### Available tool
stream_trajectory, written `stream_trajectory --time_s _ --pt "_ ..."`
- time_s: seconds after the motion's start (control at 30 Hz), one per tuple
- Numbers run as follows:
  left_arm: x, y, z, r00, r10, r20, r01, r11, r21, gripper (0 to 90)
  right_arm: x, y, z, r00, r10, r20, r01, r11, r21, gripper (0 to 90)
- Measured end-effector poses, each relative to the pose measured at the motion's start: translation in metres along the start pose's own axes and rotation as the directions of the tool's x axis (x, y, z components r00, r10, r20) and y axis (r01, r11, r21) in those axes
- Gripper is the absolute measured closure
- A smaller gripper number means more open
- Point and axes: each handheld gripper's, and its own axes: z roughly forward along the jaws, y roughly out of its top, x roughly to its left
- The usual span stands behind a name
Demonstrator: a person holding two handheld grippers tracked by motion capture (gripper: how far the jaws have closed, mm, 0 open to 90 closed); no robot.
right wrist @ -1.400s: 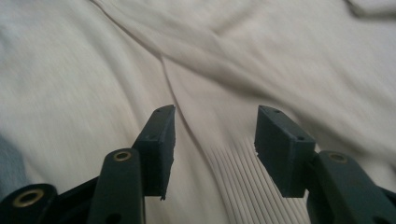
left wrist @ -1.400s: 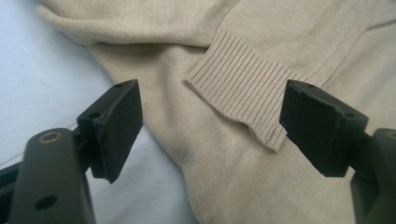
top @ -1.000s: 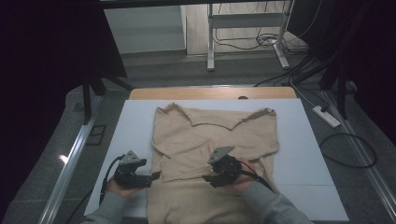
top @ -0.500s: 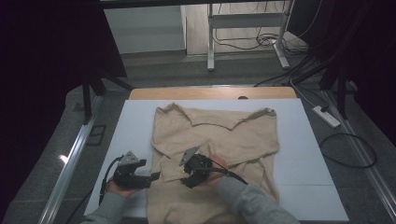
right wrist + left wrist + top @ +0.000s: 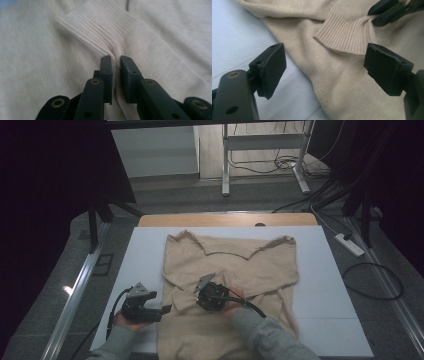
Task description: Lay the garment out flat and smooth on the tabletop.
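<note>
There is one tan sweater [image 5: 235, 270] on one white table [image 5: 325, 285]. One ribbed cuff [image 5: 100, 35] sits pinched between the right gripper's [image 5: 115, 65] jaws. There are two grippers (the left gripper [image 5: 324, 65] has sweater between its wide jaws).

right gripper [image 5: 199, 296] moved left across sweater [image 5: 260, 270], fingers just closed on ribbed cuff [image 5: 100, 32]

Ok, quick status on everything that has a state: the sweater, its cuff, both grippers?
Sweater: spread flat on the white table, left sleeve folded in over the body.
Ribbed cuff: pinched into a ridge.
Right gripper: jaws just closed, shut on the ribbed cuff.
Left gripper: open, holding nothing, at the sweater's edge.
</note>
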Motion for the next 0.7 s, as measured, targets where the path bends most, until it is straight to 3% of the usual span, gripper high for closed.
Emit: stream_trajectory --time_s 0.23,0.47,0.7 --pt "0.001 0.0 0.0 1.0 -0.004 0.002 0.004 1.0 -0.002 18.1 -0.01 -0.006 -0.026 0.9977 0.067 0.007 -0.066 0.993 -0.098 79.9" --pt "0.001 -0.001 0.0 0.9999 -0.011 -0.005 0.011 0.9999 -0.002 18.0 -0.025 -0.02 -0.048 0.9907 0.125 0.052 -0.117 0.982 -0.146 80.9" --pt "0.001 0.0 0.001 0.9999 -0.013 -0.003 0.013 0.9999 -0.004 18.0 -0.04 -0.041 -0.075 0.9782 0.172 0.117 -0.149 0.972 -0.18 81.0"
